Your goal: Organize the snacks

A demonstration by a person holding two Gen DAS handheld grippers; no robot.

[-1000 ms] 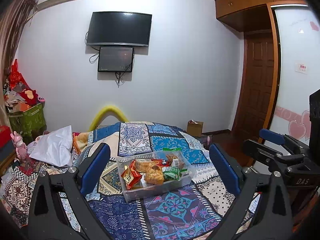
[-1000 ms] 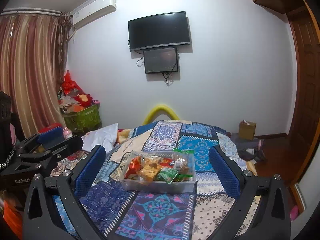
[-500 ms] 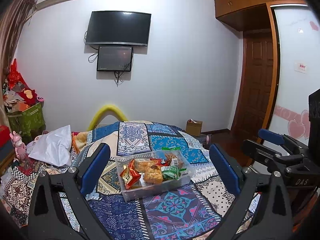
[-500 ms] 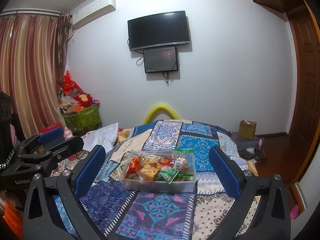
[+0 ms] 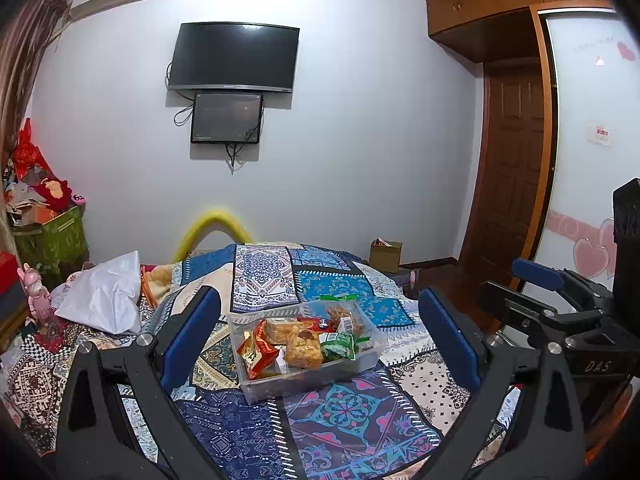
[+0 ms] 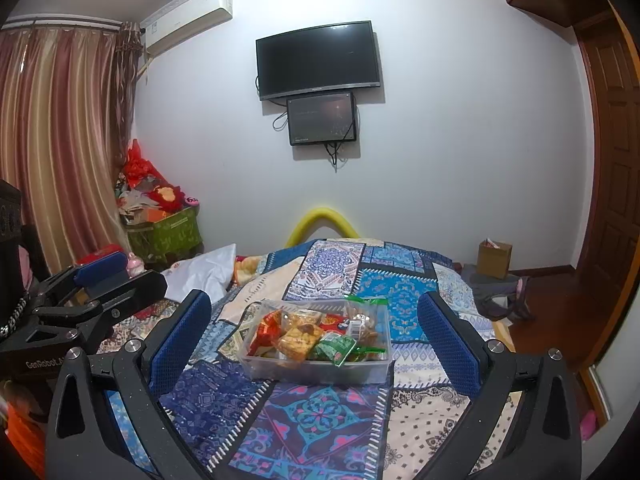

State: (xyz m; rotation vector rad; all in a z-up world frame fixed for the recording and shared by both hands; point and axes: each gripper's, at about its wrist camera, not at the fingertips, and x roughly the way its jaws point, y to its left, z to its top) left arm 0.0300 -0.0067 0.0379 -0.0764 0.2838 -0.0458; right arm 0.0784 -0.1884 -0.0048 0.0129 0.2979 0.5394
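On patchwork bedspread [image 5: 340, 408]: clear plastic bin [image 5: 280, 384] holds all visible snack packets [image 5: 302, 350]. Left gripper [image 5: 320, 340], right gripper [image 6: 316, 338] spread wide, empty, short of bin. I judge task nearly done.

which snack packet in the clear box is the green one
The green packet at the near edge of the clear box, right of the orange-brown snack; the red packet lies at the left end.

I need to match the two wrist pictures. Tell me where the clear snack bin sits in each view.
Left wrist: clear snack bin lies centre, slightly low, on the patchwork quilt, turned corner-on.
Right wrist: clear snack bin lies centre, long side nearly facing the camera.
Shared landmark: wall television high above the bin.
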